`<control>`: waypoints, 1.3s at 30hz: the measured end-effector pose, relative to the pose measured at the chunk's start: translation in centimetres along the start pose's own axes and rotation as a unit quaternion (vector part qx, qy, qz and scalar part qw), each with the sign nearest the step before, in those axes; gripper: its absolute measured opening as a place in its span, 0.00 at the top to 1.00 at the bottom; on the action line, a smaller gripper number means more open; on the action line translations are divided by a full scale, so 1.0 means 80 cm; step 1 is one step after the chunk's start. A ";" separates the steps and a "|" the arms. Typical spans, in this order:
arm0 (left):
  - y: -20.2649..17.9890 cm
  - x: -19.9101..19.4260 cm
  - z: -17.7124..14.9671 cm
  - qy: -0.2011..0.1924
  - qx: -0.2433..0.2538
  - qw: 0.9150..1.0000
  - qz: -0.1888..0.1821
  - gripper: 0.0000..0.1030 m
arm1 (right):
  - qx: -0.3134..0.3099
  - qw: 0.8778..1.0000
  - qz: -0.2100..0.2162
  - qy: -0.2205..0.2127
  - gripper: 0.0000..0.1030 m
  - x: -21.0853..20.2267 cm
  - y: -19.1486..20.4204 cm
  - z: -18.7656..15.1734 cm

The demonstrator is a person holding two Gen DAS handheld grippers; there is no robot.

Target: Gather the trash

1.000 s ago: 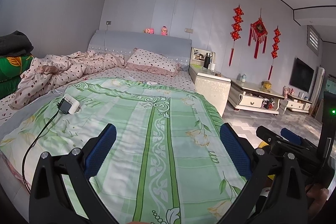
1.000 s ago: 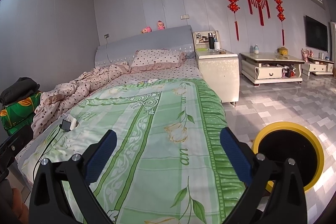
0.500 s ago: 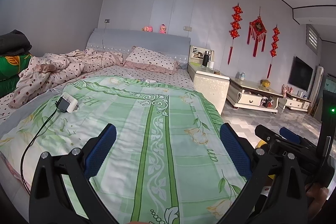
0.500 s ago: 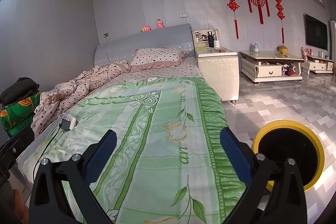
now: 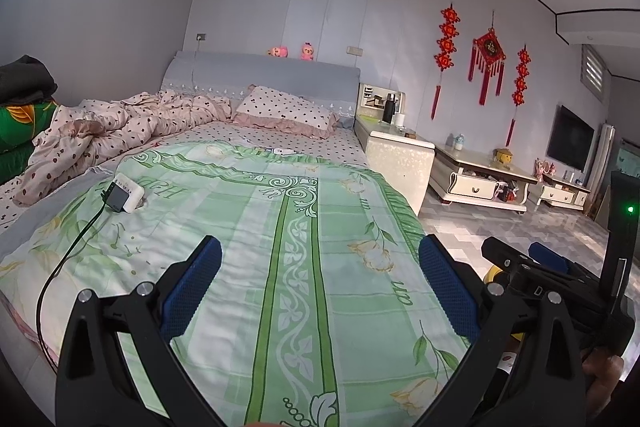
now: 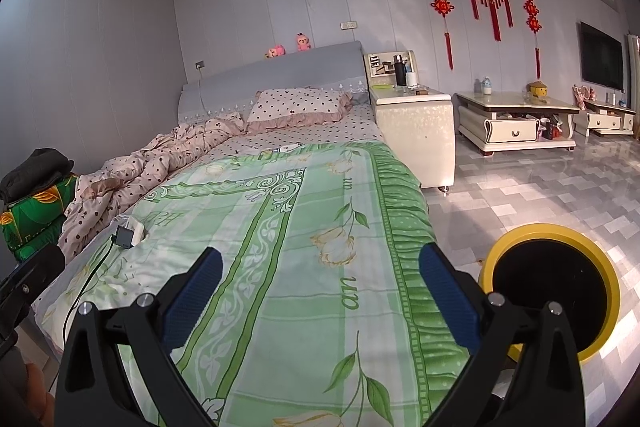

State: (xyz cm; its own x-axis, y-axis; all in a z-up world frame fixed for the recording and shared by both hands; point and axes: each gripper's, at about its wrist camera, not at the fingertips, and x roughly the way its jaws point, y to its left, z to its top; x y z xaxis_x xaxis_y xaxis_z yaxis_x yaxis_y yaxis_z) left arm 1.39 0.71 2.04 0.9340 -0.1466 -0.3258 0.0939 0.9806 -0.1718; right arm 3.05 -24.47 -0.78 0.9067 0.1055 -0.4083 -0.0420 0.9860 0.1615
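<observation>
Bed (image 5: 280, 267) under green floral blanket (image 6: 280, 247). White power strip (image 5: 129, 191) with black plug and cable (image 5: 72, 247) on blanket, toward bed's left edge. Crumpled polka-dot quilt (image 5: 120, 131) beyond strip; polka-dot pillow (image 5: 286, 109) at headboard. Tiled floor (image 6: 540, 187) right of bed carries yellow-rimmed bin (image 6: 550, 293).

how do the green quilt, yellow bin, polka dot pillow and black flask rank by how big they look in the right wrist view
1. green quilt
2. yellow bin, though it is nearest the camera
3. polka dot pillow
4. black flask, also the farthest away
</observation>
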 end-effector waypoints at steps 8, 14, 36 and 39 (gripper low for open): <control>0.000 0.000 0.000 0.000 0.000 1.000 0.000 0.08 | 0.001 1.000 0.000 0.002 0.08 0.001 -0.001 -0.005; -0.002 0.000 0.000 0.000 0.000 1.000 -0.001 0.08 | 0.001 1.000 -0.001 0.001 0.08 0.000 -0.001 -0.005; -0.022 -0.002 -0.006 0.005 0.003 1.000 -0.004 0.08 | 0.010 1.000 -0.003 0.007 0.08 0.005 -0.006 -0.012; -0.025 0.003 -0.004 0.008 0.004 1.000 -0.001 0.08 | 0.011 1.000 -0.003 0.010 0.08 0.002 -0.006 -0.017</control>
State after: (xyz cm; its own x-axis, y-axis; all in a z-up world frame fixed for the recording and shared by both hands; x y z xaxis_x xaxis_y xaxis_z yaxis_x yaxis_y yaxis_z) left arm 1.32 -1.36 1.98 0.9285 -0.1496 -0.3397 0.0976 0.9814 -0.1656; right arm 2.68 -24.72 -2.14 0.8987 0.1026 -0.4264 -0.0272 0.9834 0.1793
